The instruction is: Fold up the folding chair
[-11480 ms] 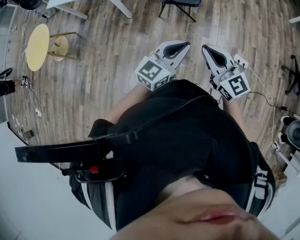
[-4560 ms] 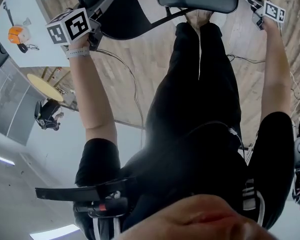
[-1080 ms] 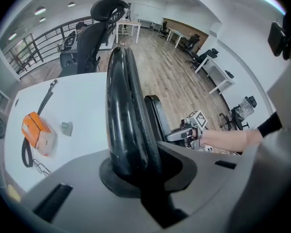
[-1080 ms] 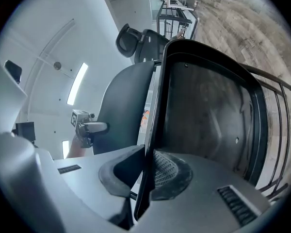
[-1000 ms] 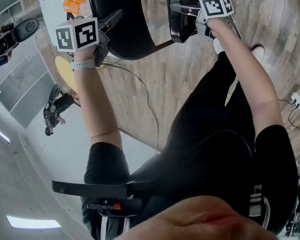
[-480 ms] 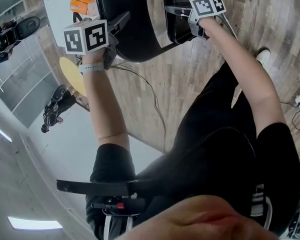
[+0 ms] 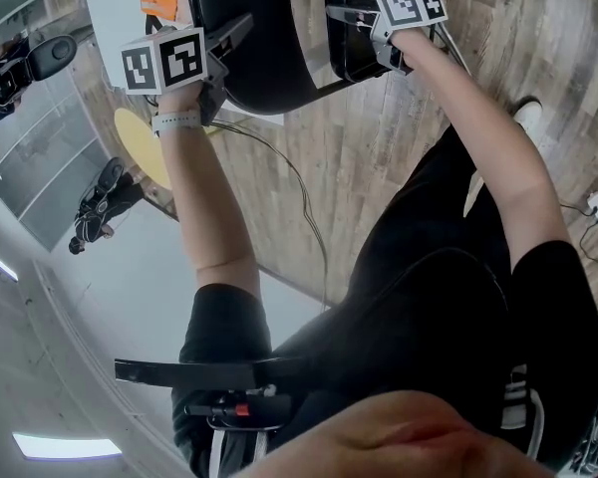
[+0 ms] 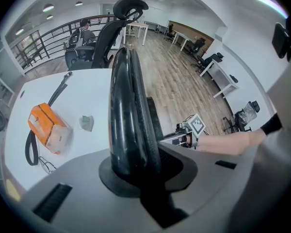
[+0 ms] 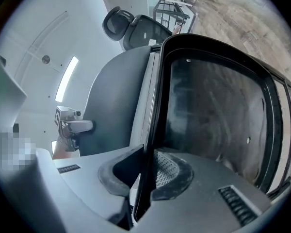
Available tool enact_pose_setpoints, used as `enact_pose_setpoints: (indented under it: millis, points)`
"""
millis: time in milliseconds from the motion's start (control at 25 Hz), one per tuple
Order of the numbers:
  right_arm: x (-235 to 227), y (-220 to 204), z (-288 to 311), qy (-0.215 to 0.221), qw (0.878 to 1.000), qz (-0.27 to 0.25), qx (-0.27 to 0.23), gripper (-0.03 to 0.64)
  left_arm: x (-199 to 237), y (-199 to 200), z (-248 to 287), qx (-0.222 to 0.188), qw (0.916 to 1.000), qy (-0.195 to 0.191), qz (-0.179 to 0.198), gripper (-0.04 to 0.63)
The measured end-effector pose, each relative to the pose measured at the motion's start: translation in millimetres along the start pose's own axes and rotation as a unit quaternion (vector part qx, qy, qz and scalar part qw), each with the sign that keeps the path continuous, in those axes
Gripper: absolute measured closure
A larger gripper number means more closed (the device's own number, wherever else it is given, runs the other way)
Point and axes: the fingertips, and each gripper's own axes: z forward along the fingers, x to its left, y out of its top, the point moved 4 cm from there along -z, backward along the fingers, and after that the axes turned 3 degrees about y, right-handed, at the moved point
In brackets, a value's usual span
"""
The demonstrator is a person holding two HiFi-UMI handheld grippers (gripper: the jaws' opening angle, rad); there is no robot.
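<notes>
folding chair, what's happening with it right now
A person is folding a black folding chair with a gripper in each hand. The left gripper is clamped on the edge of the backrest, the right gripper on the edge of the seat. The seat is tipped up alongside the backrest with a gap between them, so the chair looks nearly but not fully folded.

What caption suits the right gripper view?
Right gripper clamped on the folding chair's seat rim; left gripper grips the backrest.
</notes>
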Motion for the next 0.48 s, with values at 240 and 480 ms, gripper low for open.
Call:
enact_pose_setpoints:
  millis: [240, 480]
  points:
    - [-6.3, 0.0, 0.7, 0.002, 1.0, 0.013, -0.007, 0.578, 3.4, 0.4, 5.7, -0.007, 0.9999, -0.002, 0.008, 0.523]
    - [-4.8, 0.5, 0.5, -0.01, 1.0, -0.002, -0.01, 0.573, 5.5, 2.5, -3.4, -0.052, 0.9973, 0.05, 0.01, 0.462]
